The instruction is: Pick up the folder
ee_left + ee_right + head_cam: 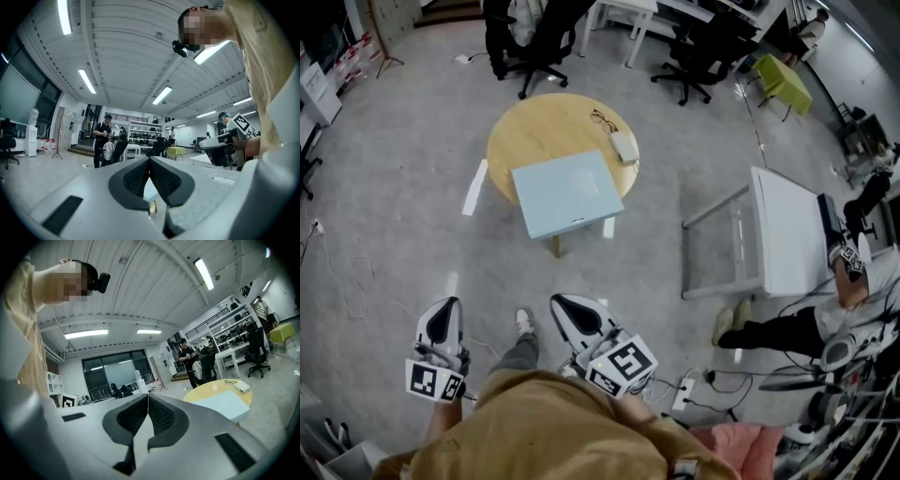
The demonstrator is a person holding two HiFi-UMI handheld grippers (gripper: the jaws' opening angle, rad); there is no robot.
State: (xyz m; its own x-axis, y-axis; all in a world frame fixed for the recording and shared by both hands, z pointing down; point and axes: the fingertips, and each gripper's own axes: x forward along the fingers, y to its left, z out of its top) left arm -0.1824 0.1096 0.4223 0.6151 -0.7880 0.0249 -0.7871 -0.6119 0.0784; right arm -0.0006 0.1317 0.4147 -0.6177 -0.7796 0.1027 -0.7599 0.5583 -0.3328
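Head view, looking steeply down. My left claw (443, 309) and my right claw (567, 307) are level in front of my body, both pointing toward a round wooden table (517, 141) that stands well apart from them on the grey carpet. The folder (567, 194), pale blue and closed, lies flat on the near half of the table, and its near edge overhangs the rim. Beyond the folder lie a pair of glasses (603, 118) and a small white box (624, 145), the box just beside the folder's far right corner.

Left gripper view. My left claw (150, 161) has its ribbed pads (136, 178) meeting at the tips, with nothing between them.

Right gripper view. My right claw (148, 399) is likewise closed tip to tip and empty. The folder (225, 404) shows to the right of the jaws on the table (206, 392), untouched, with the glasses (229, 381) and the box (242, 386) behind it.
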